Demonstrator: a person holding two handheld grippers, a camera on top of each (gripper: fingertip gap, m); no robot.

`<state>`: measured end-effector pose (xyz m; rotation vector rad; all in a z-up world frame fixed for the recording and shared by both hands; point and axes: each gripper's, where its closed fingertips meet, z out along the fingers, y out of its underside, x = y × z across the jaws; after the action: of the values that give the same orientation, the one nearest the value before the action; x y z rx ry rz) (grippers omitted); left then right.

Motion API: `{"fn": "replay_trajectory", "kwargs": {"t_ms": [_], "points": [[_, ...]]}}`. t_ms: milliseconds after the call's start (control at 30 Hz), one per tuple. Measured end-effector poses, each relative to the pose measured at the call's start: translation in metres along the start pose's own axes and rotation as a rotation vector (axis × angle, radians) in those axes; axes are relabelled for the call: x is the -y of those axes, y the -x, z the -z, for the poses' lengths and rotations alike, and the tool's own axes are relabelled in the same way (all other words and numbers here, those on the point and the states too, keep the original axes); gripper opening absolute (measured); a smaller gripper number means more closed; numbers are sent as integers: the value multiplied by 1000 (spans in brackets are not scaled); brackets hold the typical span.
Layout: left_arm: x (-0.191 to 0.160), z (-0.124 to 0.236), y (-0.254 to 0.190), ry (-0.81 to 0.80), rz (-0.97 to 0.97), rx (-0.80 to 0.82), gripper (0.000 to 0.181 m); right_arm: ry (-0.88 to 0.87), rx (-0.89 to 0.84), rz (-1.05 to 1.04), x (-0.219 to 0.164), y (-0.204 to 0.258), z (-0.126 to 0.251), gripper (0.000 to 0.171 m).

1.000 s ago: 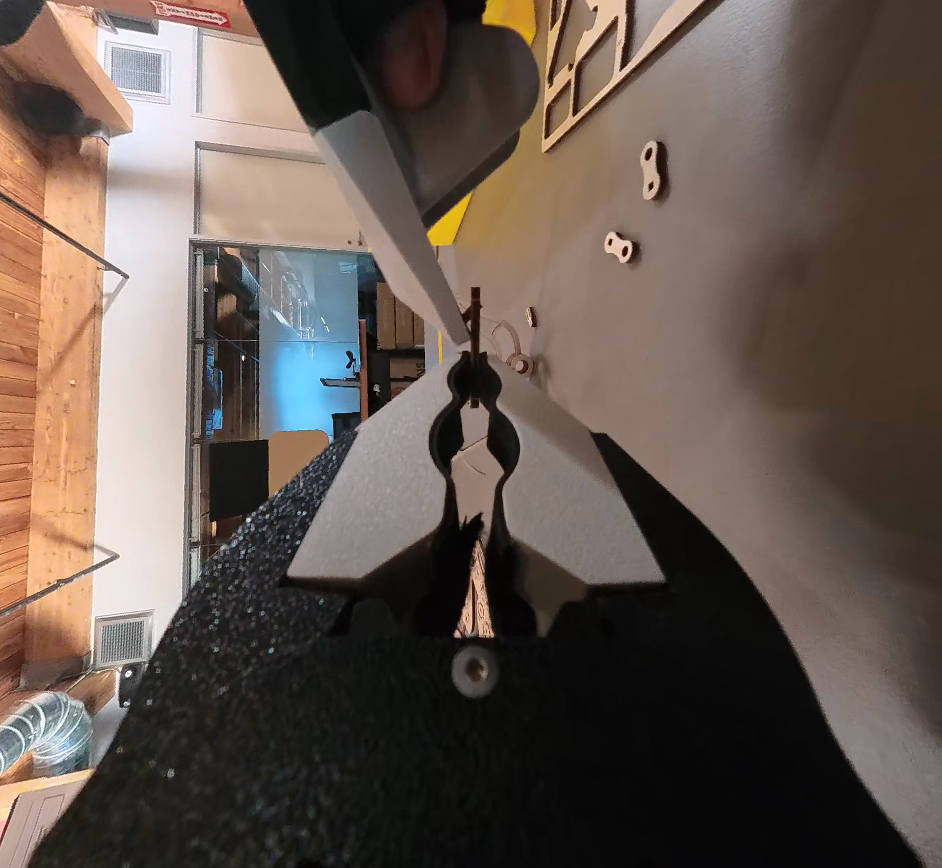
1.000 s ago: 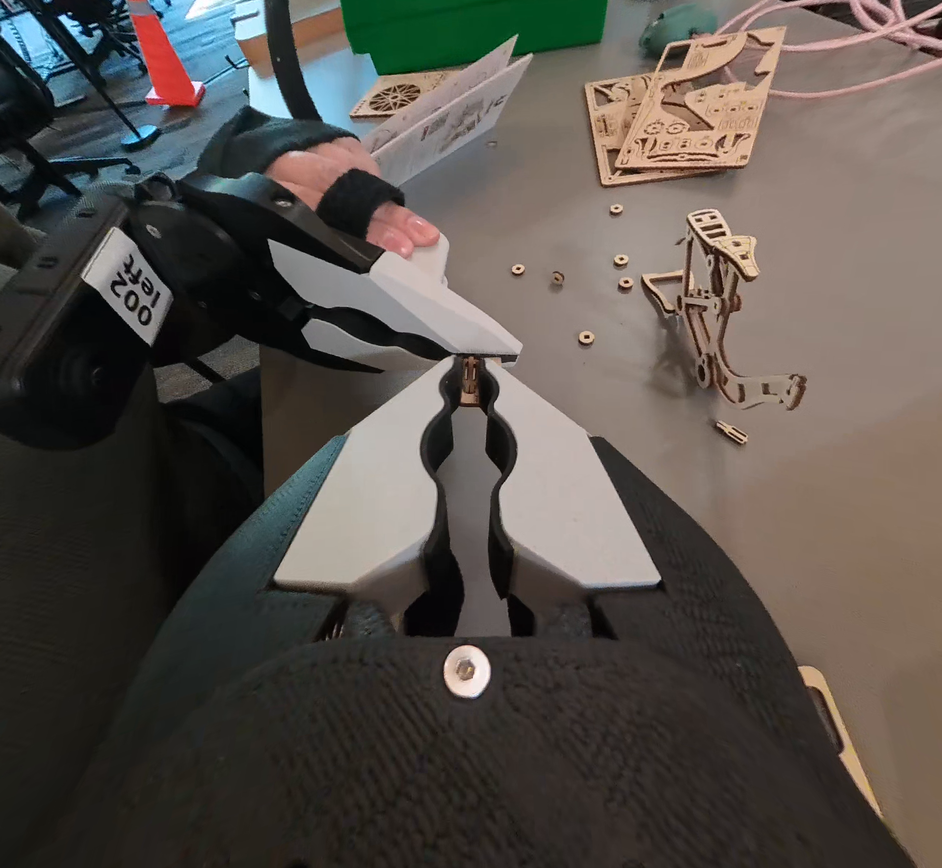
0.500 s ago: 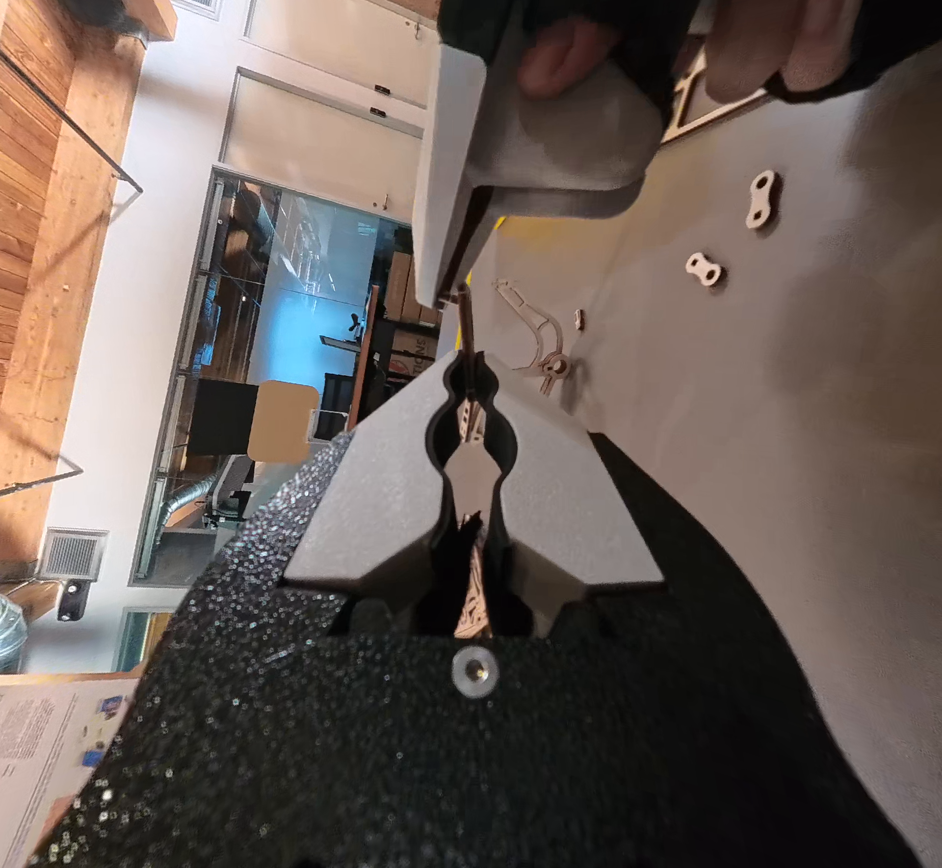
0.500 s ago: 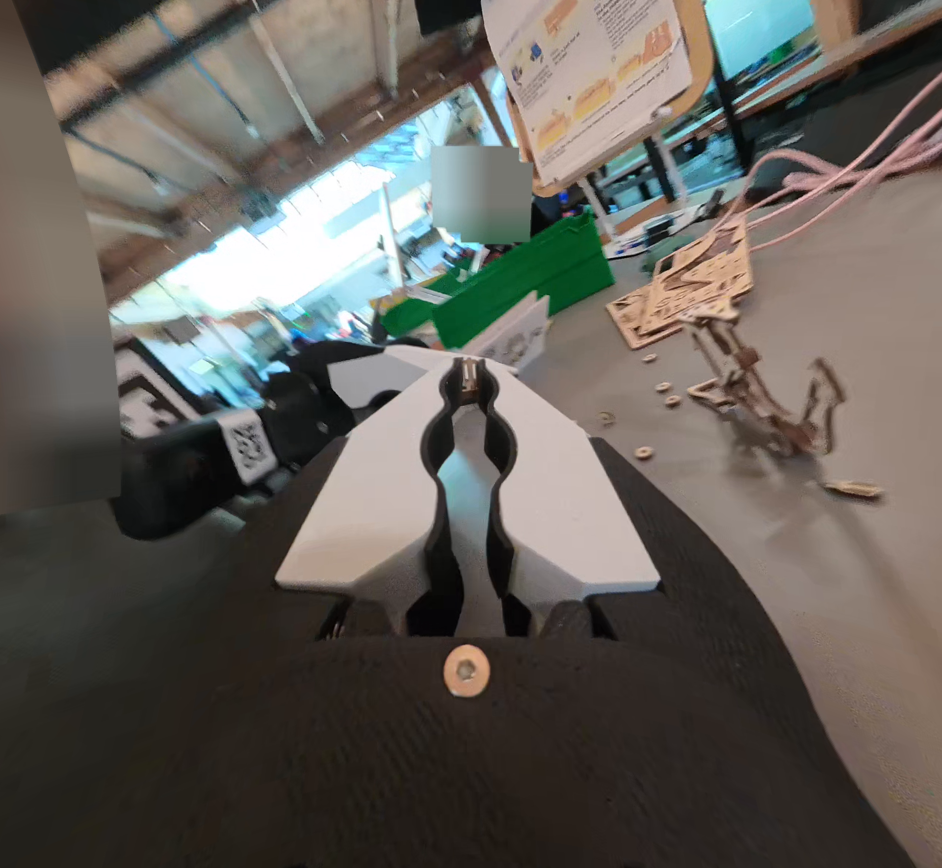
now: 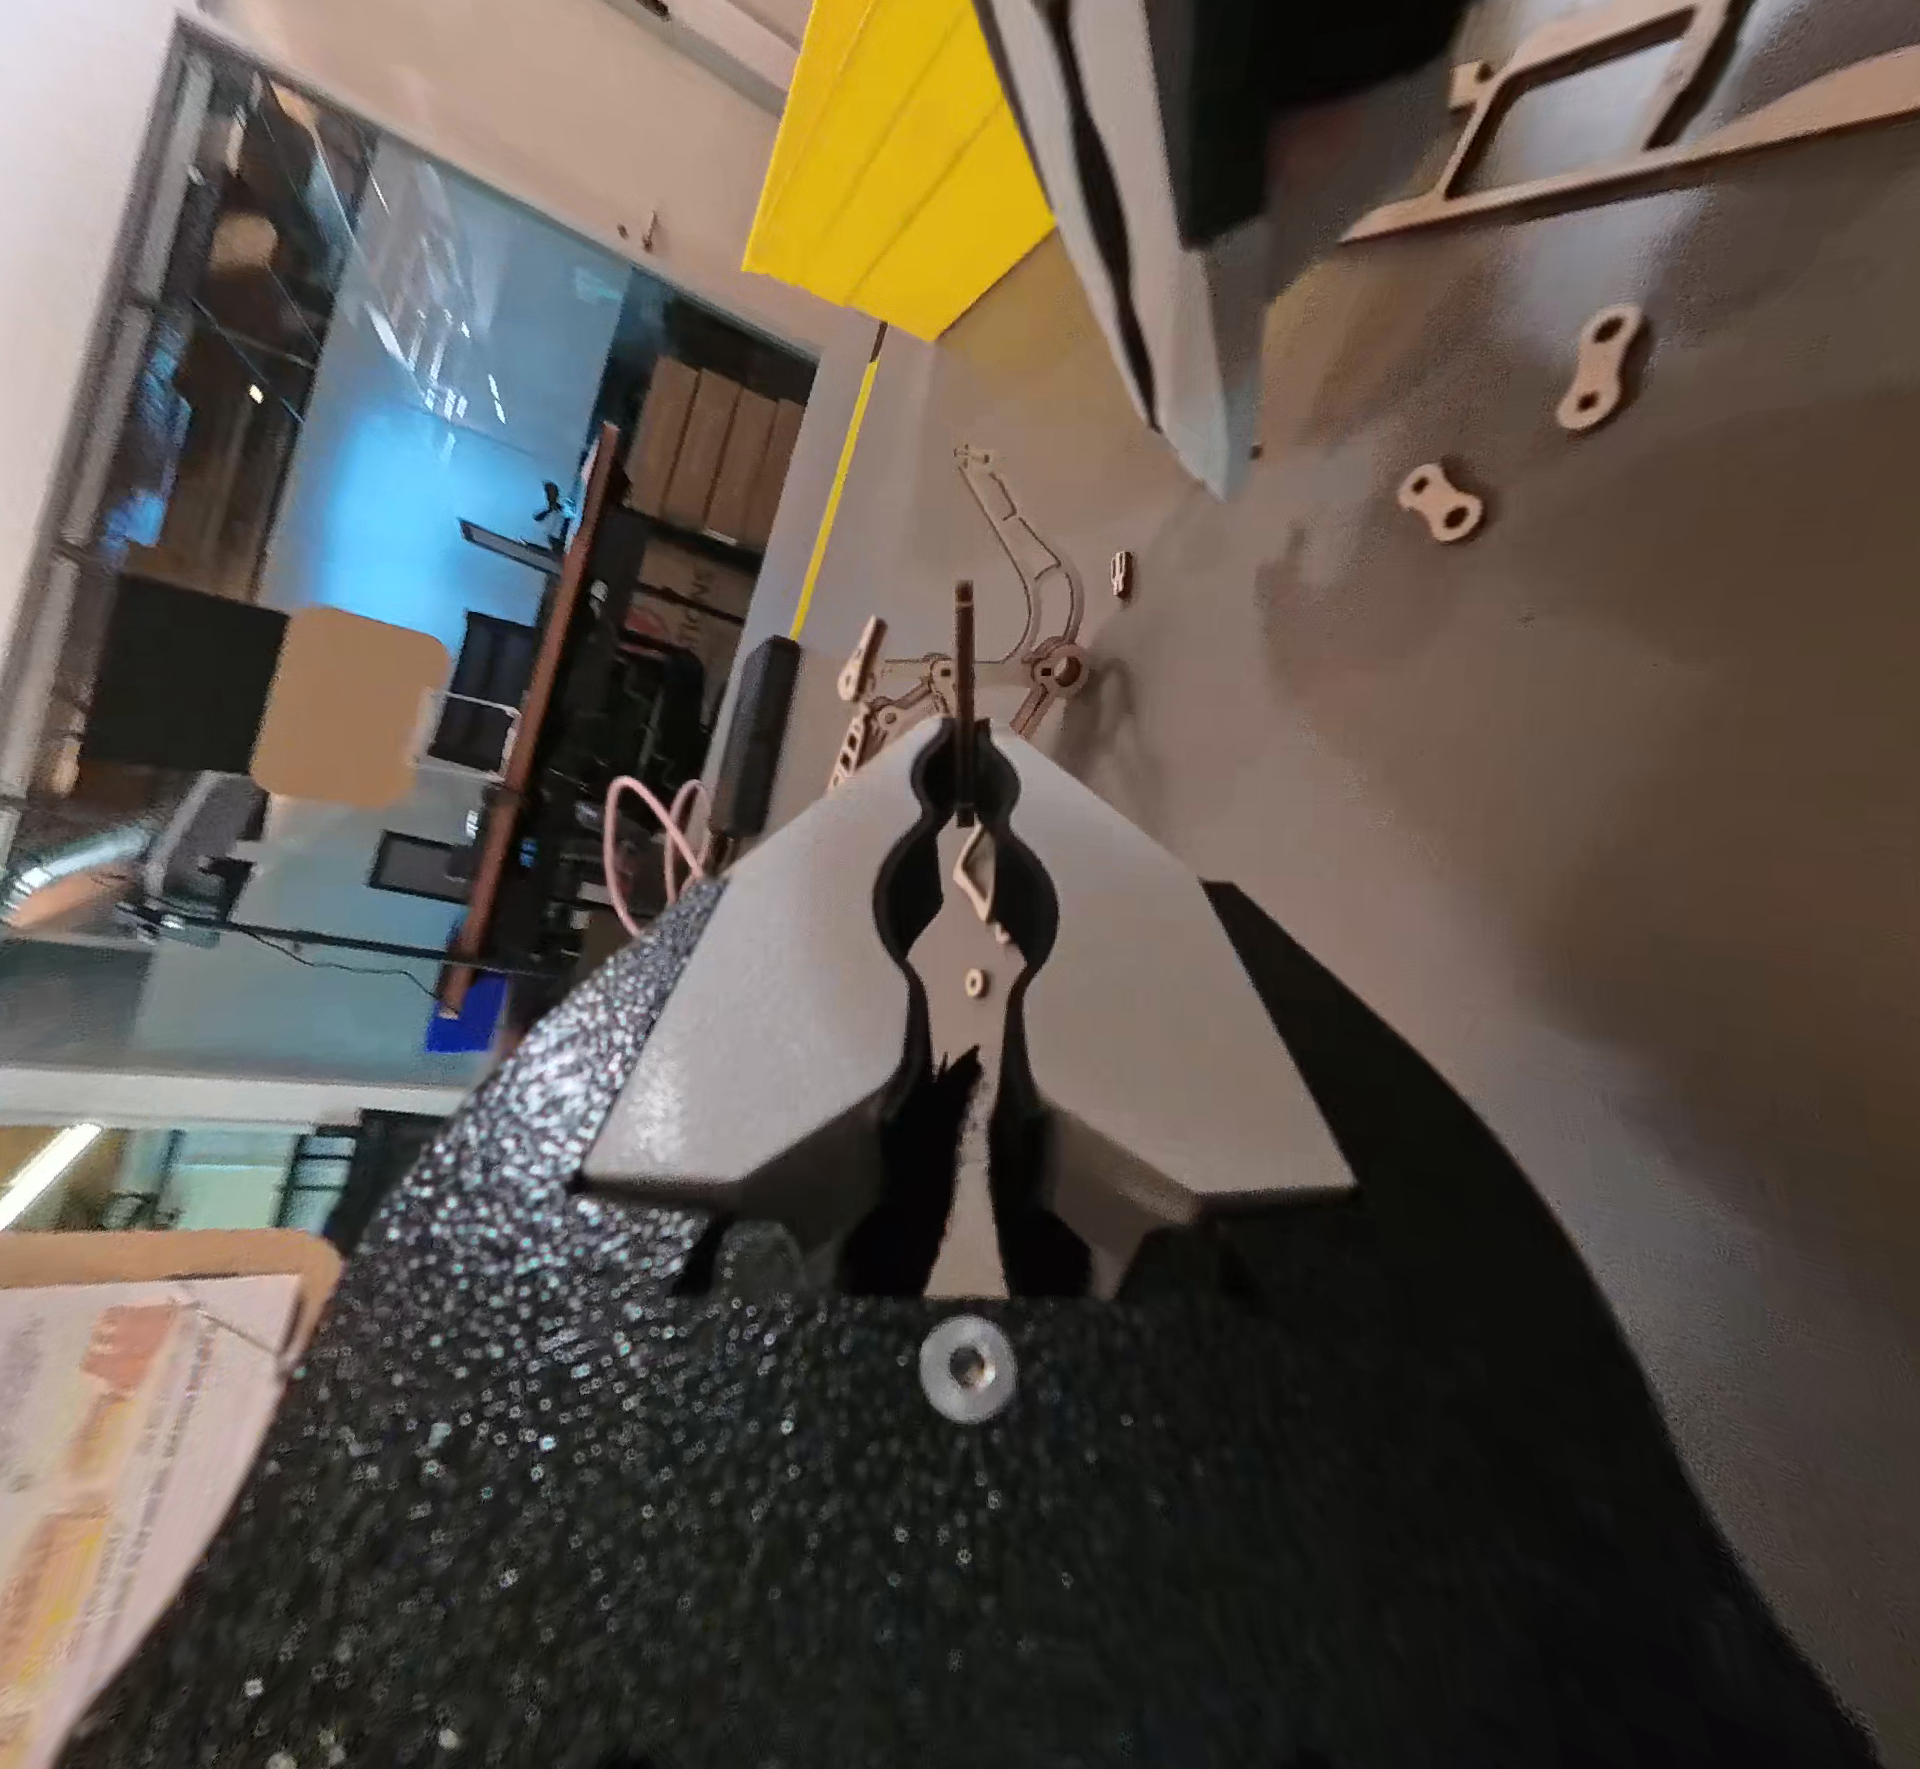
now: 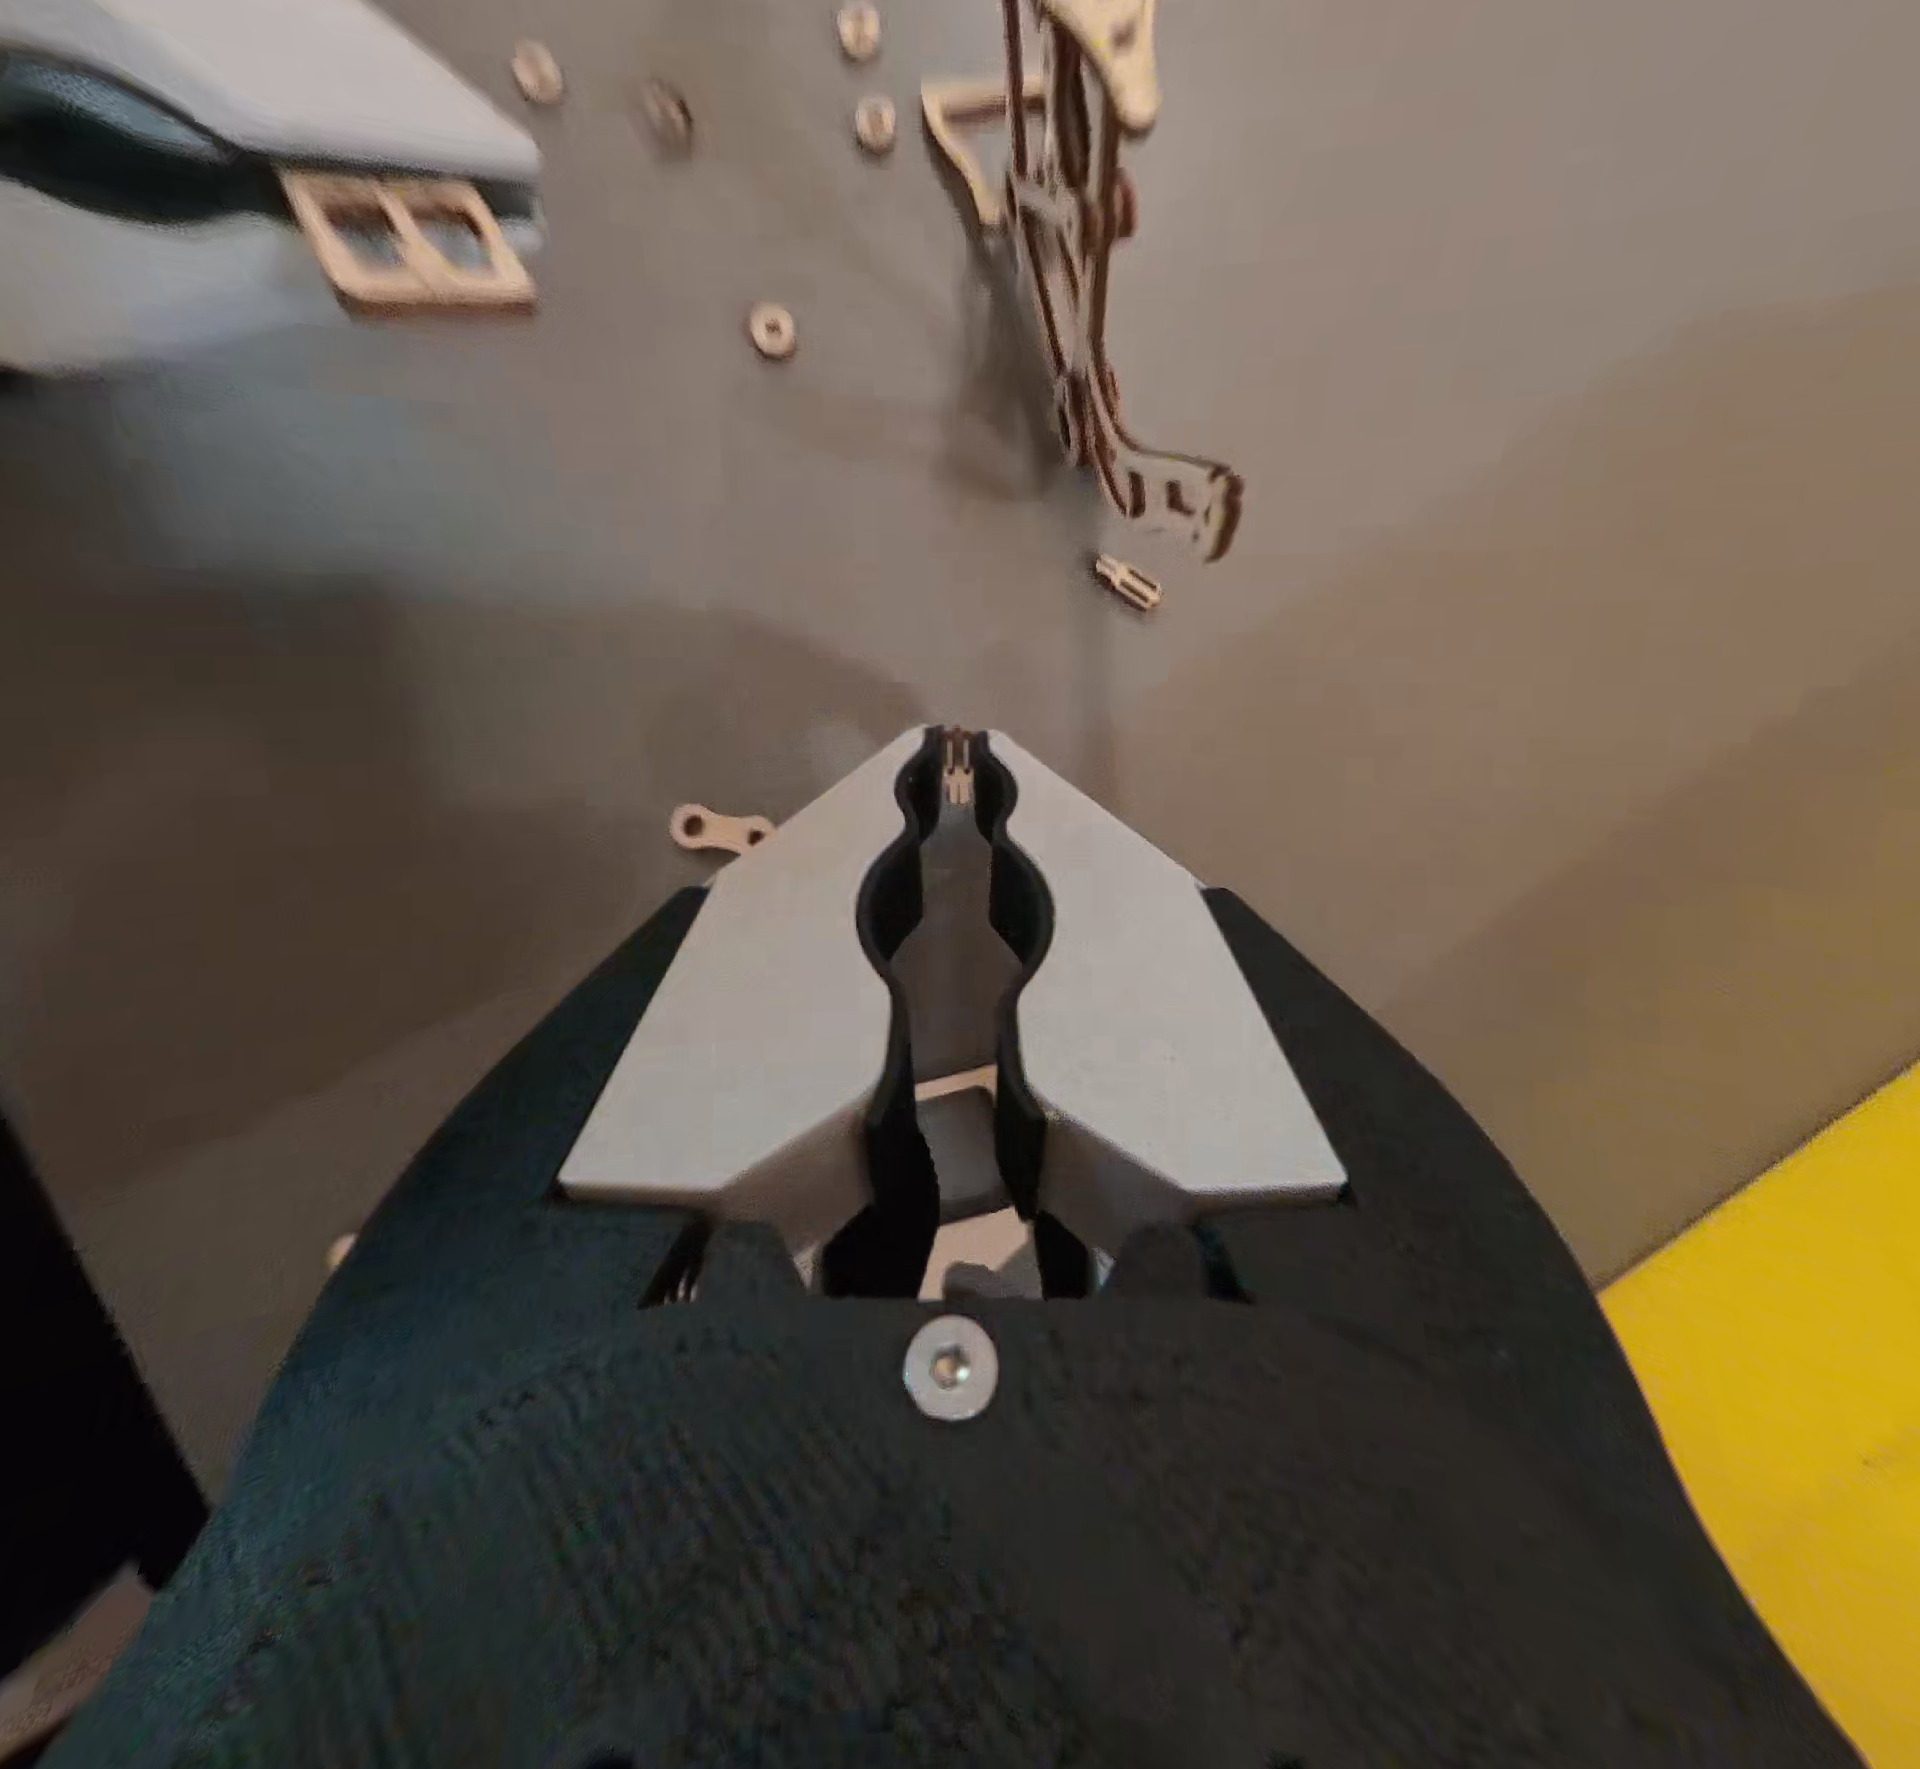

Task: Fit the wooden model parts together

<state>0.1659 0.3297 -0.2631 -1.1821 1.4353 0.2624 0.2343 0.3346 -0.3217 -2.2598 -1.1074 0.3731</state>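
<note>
My left gripper (image 5: 966, 737) is shut on a flat wooden frame piece (image 5: 963, 659), seen edge-on and sticking out past the tips. In the right wrist view that piece (image 6: 410, 249) shows two rectangular openings and juts from the left gripper (image 6: 514, 197) at upper left. My right gripper (image 6: 958, 740) is shut on a small wooden peg (image 6: 956, 769) above the grey table. It hangs at the top of the left wrist view (image 5: 1195, 431), apart from the frame piece. A partly built wooden model (image 6: 1081, 213) lies on the table beyond both.
Several small washers (image 6: 772, 332), a loose peg (image 6: 1127, 581) and a link (image 6: 717, 831) lie on the grey table (image 6: 1455, 680). Two links (image 5: 1439, 504) and a cut-out wooden sheet (image 5: 1662, 88) lie near a yellow bin (image 5: 904, 109). Across from one pair of fingers to the other is roughly 10 cm. The link (image 6: 717, 831) is closer to my right gripper, around 5 cm from its tips; the left tips are 10 cm off.
My right gripper has pulled away from the left gripper's frame piece, the peg still in its tips, and tilted down toward the table. The left gripper still holds the frame piece.
</note>
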Motion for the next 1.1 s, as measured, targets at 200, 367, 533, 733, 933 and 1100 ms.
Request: {"fn": "replay_trajectory", "kwargs": {"t_ms": [200, 367, 533, 733, 933, 1100], "points": [[1, 2, -4, -53, 150, -105, 0, -19, -13, 46, 4, 4, 4, 28], [6, 4, -11, -91, 313, -237, 0, -108, -10, -4, 5, 6, 25, 37], [30, 14, -27, -174, 487, -497, 0, -487, 299, 133, 55, 74, 64, 30], [36, 21, -35, -178, 384, -556, 0, -431, 258, 252, 50, 80, 58, 8], [49, 29, -30, -254, 472, -590, 9, -516, 324, 193, 54, 84, 65, 2], [66, 39, 21, -481, 741, -409, 31, -905, 544, -201, 86, 72, 102, 1]]}}
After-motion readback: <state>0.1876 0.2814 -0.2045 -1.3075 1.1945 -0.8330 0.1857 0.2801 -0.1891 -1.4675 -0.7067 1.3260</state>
